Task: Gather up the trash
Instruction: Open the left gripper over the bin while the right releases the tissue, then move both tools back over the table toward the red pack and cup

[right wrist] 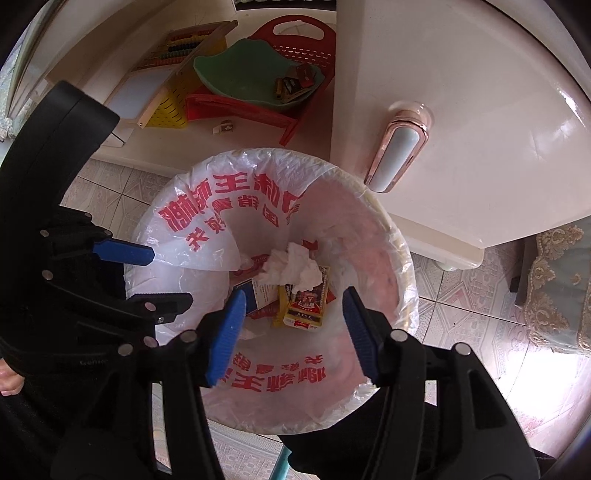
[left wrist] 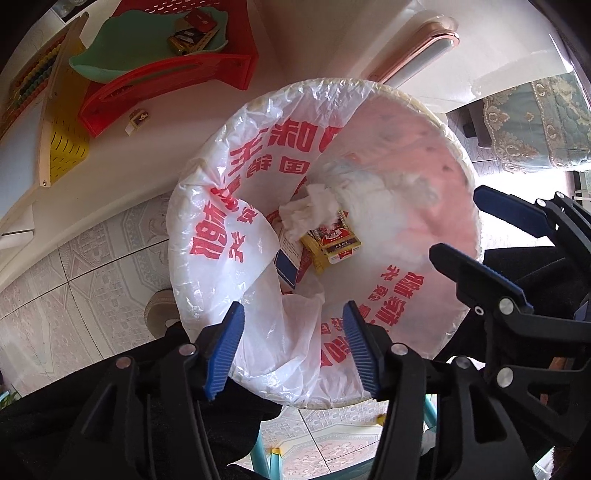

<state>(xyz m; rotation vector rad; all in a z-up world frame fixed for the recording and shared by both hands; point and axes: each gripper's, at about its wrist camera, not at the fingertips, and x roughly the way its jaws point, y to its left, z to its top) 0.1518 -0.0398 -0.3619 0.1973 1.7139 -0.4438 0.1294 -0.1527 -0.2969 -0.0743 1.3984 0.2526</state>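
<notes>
A round bin [left wrist: 408, 99] [right wrist: 400, 240] lined with a white plastic bag [left wrist: 221, 236] [right wrist: 207, 251] printed in red stands on the tiled floor. At its bottom lie a crumpled white tissue [left wrist: 310, 214] [right wrist: 295, 269], a yellow and red cigarette pack [left wrist: 334, 242] [right wrist: 306, 306] and a blue and white box [left wrist: 288, 267] [right wrist: 251, 295]. My left gripper [left wrist: 293, 317] [right wrist: 168, 277] points down over the bin, open, with nothing between its blue pads. My right gripper [right wrist: 294, 301] [left wrist: 461, 225] hangs beside it over the bin, also open and holding nothing.
A white cabinet door with a pink-edged handle [left wrist: 417, 51] [right wrist: 399, 151] stands right behind the bin. On a low shelf sit a red plastic stool [left wrist: 166, 81] [right wrist: 295, 33], a green tray [right wrist: 251, 74] with small packs, a yellow perforated board [left wrist: 66, 147] and one small loose pack [left wrist: 138, 118] [right wrist: 225, 127]. Teal cloth-covered furniture [left wrist: 535, 122] is at the right.
</notes>
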